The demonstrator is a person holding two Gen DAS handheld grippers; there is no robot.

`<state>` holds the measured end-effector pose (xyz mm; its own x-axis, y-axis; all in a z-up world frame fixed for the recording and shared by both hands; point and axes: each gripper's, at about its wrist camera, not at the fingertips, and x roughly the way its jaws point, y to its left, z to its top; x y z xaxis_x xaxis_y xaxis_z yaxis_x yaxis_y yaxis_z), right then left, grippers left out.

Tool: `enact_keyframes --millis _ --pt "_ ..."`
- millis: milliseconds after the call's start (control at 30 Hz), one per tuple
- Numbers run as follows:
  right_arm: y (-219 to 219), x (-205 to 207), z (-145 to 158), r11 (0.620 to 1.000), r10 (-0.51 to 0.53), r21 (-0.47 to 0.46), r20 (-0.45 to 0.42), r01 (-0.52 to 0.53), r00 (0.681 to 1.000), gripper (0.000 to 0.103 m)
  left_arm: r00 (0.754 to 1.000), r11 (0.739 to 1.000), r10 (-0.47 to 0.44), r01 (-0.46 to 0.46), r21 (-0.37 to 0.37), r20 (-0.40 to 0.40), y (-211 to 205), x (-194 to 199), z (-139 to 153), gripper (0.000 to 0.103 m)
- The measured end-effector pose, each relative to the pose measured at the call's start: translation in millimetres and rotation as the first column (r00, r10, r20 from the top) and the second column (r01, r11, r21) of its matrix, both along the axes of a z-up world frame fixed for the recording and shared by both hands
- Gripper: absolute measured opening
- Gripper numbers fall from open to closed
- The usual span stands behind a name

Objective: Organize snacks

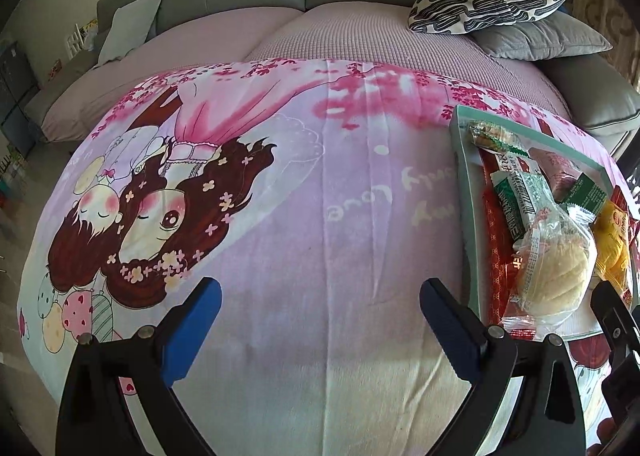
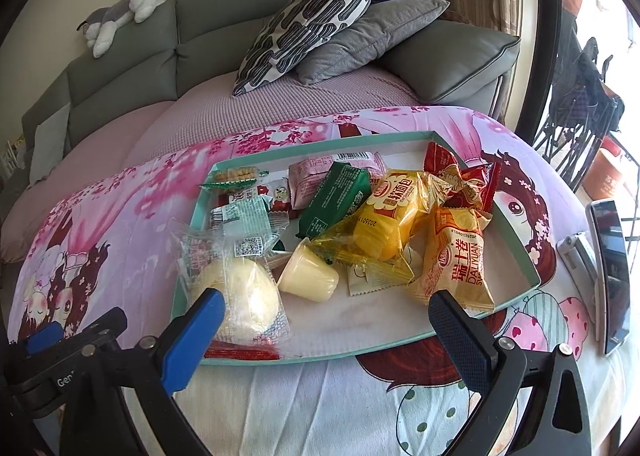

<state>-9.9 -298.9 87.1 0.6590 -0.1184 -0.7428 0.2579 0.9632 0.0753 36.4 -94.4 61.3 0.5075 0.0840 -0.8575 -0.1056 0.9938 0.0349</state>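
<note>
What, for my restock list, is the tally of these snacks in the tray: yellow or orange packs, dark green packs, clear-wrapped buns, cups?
Yellow or orange packs: 2
Dark green packs: 1
Clear-wrapped buns: 1
Cups: 1
Total: 5

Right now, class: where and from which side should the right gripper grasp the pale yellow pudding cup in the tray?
Probably across the pudding cup's tapered side wall, coming from the near, open tray floor. It lies tipped on its side, with wrappers crowding behind it. The right gripper is open.

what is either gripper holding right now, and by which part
Nothing. The left gripper is open over bare cloth, and the right gripper is open just short of the tray, touching no snack.
</note>
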Motion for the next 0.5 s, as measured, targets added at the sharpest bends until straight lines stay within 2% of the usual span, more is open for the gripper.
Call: enact_keyframes --millis 500 --pt "11 -16 -8 1.000 0.025 -0.001 -0.033 -0.025 0.999 0.103 0.999 0.999 0.008 -0.010 -0.039 -0.039 15 -15 -7 0.100"
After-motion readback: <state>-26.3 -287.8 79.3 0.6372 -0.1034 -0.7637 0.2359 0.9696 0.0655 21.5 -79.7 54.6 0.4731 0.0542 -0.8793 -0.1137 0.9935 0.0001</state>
